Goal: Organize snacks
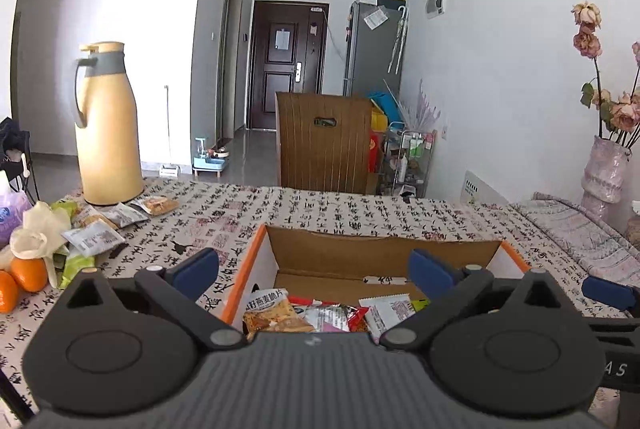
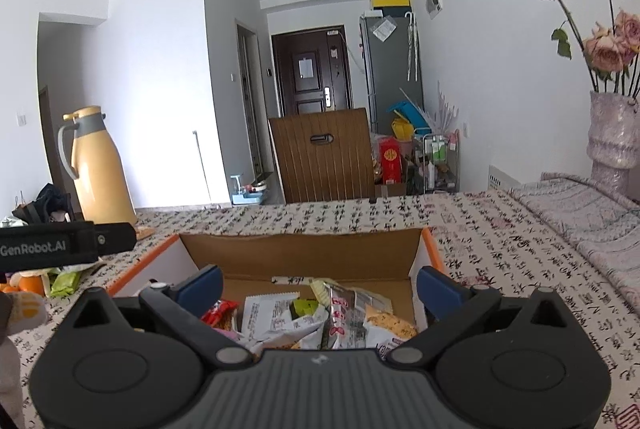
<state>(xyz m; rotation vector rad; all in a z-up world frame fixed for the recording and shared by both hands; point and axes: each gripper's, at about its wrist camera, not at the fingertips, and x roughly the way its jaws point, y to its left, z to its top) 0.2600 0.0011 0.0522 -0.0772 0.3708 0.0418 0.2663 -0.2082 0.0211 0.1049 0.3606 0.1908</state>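
An open cardboard box (image 1: pixel 372 253) with orange edges stands on the table and holds several snack packets (image 1: pixel 280 317). My left gripper (image 1: pixel 316 269) is open and empty, hovering over the box's near side. In the right wrist view the same box (image 2: pixel 304 249) holds several packets (image 2: pixel 340 321). My right gripper (image 2: pixel 320 285) is open and empty above them. More loose snack packets (image 1: pixel 104 229) lie on the table at the left, in front of the flask.
A tall yellow thermos flask (image 1: pixel 106 125) stands at the table's far left. Oranges (image 1: pixel 28 273) and a pale cloth lie at the left edge. A vase with dried roses (image 2: pixel 614 133) stands at the right. A wooden chair back (image 1: pixel 324 141) is behind the table.
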